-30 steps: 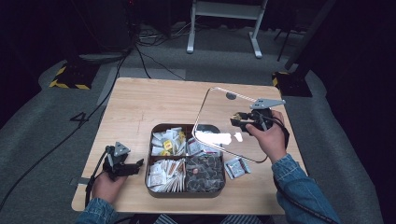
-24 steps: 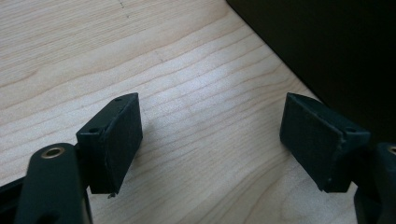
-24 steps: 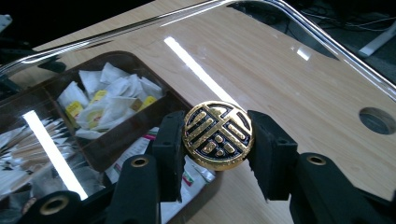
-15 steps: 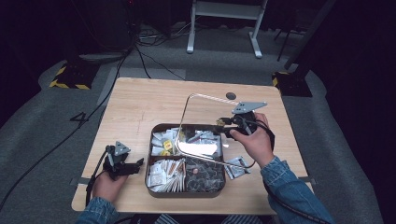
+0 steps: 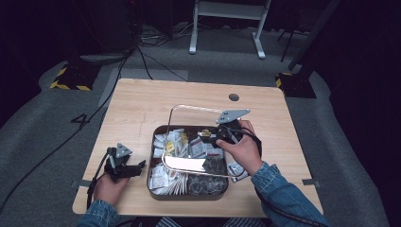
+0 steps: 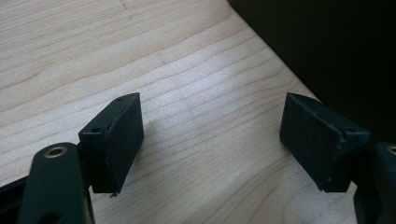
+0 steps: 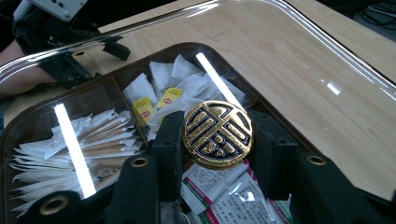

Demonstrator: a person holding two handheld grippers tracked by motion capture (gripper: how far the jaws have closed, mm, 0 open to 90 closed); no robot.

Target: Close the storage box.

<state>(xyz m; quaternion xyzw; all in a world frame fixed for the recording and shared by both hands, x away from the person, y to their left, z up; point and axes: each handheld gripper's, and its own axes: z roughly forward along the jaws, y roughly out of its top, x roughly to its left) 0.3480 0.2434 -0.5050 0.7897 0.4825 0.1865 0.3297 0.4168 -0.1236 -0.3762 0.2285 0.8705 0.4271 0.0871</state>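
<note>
Denim sleeves enter at the near edge of the desk (image 5: 142,101), and the left gripper (image 5: 124,163) rests near the front left corner, jaws wide apart over bare wood, just beside the dark wall of the box (image 5: 156,182).

The right gripper (image 7: 215,135) is clamped on the gold knob (image 7: 217,134) at the middle of the clear lid (image 5: 189,137), its pads pressed against the knob's two sides. A second ago the lid was held off to the right of the box, tilted steeply on edge; half a second ago it had swung partway across. Now it hangs over the compartments, much flatter, though its far edge still sits higher than its near edge and is offset toward the back right of the box. The closing step therefore looks nearly done: what remains is lining up the corners and lowering.

The lid's long axis runs left to right across the desk, roughly parallel to the box's long side, its knob pointing up. Through it show sachets (image 7: 154,91) and paper sticks (image 7: 56,154).
</note>
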